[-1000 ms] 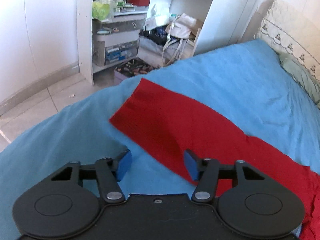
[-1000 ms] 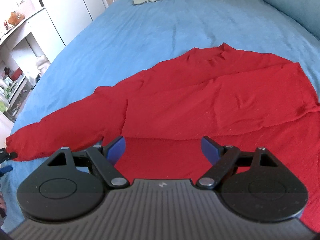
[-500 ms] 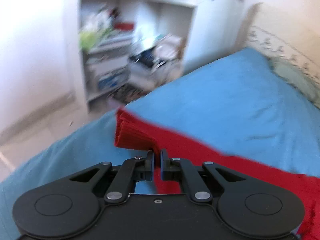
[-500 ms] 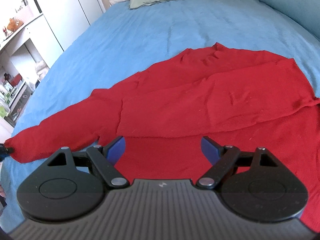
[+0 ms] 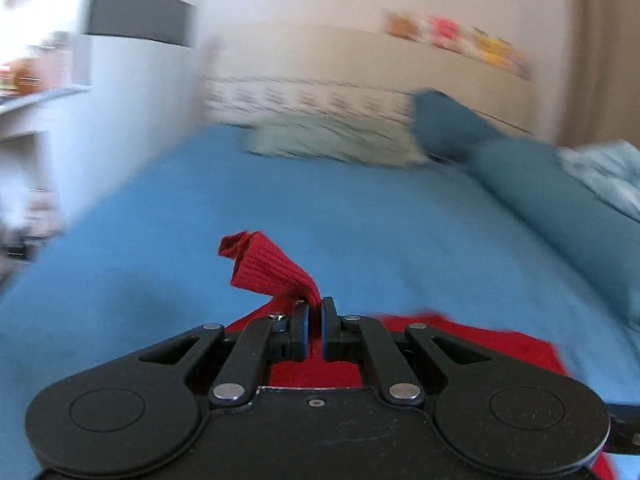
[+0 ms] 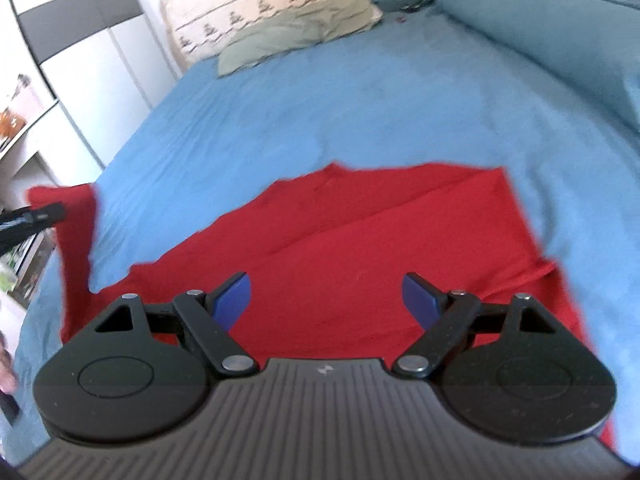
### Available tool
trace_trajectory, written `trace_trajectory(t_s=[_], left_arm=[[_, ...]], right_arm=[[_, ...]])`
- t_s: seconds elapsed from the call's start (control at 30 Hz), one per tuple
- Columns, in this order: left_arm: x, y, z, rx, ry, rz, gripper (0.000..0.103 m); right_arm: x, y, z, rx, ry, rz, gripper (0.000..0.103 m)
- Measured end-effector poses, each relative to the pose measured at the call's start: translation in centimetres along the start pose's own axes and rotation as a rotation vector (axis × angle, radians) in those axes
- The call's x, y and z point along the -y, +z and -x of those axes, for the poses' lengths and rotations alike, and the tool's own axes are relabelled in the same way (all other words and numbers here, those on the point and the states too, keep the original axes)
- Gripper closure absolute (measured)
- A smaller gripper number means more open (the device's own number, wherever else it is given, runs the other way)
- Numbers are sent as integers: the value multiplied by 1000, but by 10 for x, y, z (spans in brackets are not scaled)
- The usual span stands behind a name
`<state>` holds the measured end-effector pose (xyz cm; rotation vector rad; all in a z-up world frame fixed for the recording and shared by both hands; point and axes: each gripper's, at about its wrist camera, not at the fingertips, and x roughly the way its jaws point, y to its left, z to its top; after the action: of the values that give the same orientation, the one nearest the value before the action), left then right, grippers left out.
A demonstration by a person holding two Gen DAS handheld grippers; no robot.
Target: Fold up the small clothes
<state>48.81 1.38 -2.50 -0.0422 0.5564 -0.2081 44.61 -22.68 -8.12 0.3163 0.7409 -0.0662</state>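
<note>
Blue bedsheet (image 6: pixel 360 92) fills the scene as your left gripper (image 5: pixel 316 312) pinches a ribbed cuff of the red sweater (image 6: pixel 360 248) (lifted off the bed). Your right gripper (image 6: pixel 328 300) hovers spread wide above the sweater's body; beyond, a pale pillow (image 6: pixel 280 36) leans at the headboard.

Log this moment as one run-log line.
left hand-held gripper: shut on red sleeve cuff, lifted | right hand-held gripper: open over red garment
</note>
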Motion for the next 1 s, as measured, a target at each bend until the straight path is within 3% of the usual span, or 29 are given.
trace_trajectory(t_s=[0.13, 0.23, 0.3, 0.4, 0.43, 0.5, 0.6, 0.7, 0.87, 1.0], left_arm=[[83, -44, -55, -155, -95, -43, 98], [117, -85, -86, -266, -108, -68, 98], [128, -104, -95, -296, -89, -120, 98], [133, -112, -92, -279, -90, -164, 92], [131, -111, -90, -275, -97, -164, 87], [124, -109, -82, -272, -111, -162, 62], [106, -99, -68, -248, -69, -177, 40], [74, -93, -49, -234, 3, -179, 33], [2, -93, -30, -236, 165, -134, 32], [-43, -99, -23, -240, 267, -109, 32]], right_arm=[[52, 11, 1, 6, -41, 3, 5], [82, 8, -7, -19, -58, 9, 5], [98, 3, -13, -38, -55, 5, 5], [110, -6, -20, -61, -41, -2, 5], [112, -7, -22, -64, -33, -5, 5], [112, -8, -25, -74, -11, -20, 5], [105, -1, -29, -87, 36, -42, 5], [84, 5, -39, -106, 80, -36, 5], [48, 4, -71, -142, 135, -18, 10], [31, -5, -103, -164, 120, -37, 31]])
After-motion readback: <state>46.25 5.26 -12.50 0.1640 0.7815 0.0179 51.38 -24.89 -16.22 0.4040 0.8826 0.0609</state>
